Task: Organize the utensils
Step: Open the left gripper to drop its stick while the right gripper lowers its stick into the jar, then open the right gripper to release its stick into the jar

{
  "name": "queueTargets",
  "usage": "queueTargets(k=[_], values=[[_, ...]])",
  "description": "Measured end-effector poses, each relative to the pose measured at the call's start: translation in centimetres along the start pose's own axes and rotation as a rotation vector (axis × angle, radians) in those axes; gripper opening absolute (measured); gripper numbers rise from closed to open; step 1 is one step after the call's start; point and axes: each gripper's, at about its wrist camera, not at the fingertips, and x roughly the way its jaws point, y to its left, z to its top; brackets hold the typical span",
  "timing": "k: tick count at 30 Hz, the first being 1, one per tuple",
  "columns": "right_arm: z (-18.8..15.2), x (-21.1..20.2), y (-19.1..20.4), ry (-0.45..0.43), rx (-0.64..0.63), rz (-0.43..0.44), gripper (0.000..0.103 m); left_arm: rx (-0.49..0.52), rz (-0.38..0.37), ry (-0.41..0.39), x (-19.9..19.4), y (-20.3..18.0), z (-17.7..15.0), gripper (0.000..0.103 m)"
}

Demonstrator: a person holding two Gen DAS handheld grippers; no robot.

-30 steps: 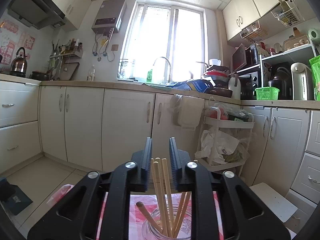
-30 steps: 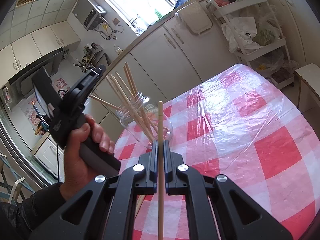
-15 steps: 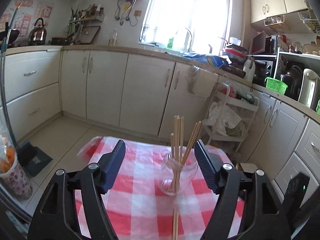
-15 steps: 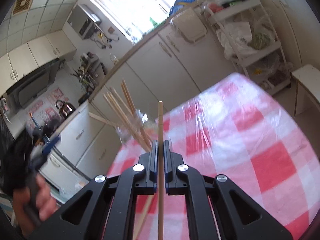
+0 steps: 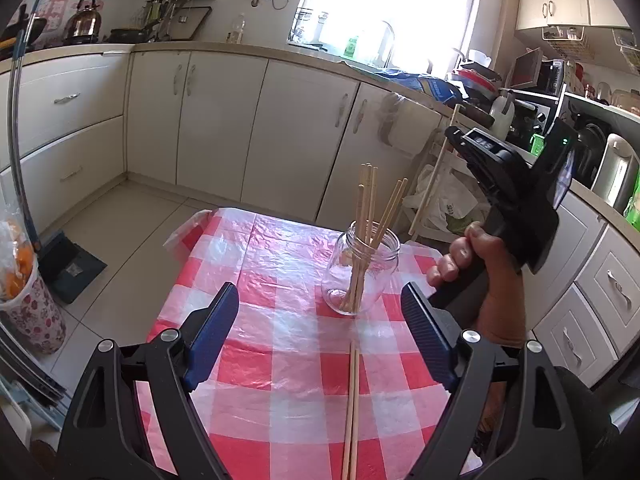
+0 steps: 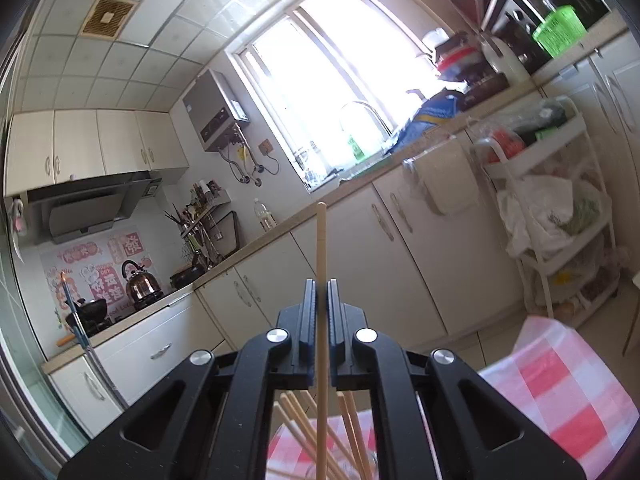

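On the red-and-white checked plastic tablecloth (image 5: 280, 360) stands a clear glass jar (image 5: 362, 270) of chopsticks, beyond our left black gripper (image 5: 320, 336), whose jaws are wide apart. Our right black gripper (image 6: 321, 300) clamps one pale wooden chopstick (image 6: 321, 240), running lengthwise between the jaws.

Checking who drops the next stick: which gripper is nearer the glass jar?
Right. The right gripper, clamping a chopstick, hovers just above the jar; the left gripper, jaws open, sits back from it.
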Motion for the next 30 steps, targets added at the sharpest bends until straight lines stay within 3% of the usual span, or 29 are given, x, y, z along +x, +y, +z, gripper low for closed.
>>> queueTargets(k=[12,22,25,30], values=[[-3.5,3.2,2.0,-0.005,-0.228,-0.023,0.006,-0.020,0.018,0.026,1.3,1.3,0.8,0.080],[-7.0,1.6,1.3,0.095,-0.316,-0.031,0.007,-0.021,0.033,0.035,1.9,1.4,0.9,0.081],[-7.8,0.6,1.2,0.152,-0.318,-0.030,0.026,-0.010,0.048,0.034,1.9,1.1,0.7,0.081],[-8.0,-2.8,0.8,0.257,-0.276,-0.060,0.032,0.010,0.080,0.032,1.8,0.9,0.5,0.082]])
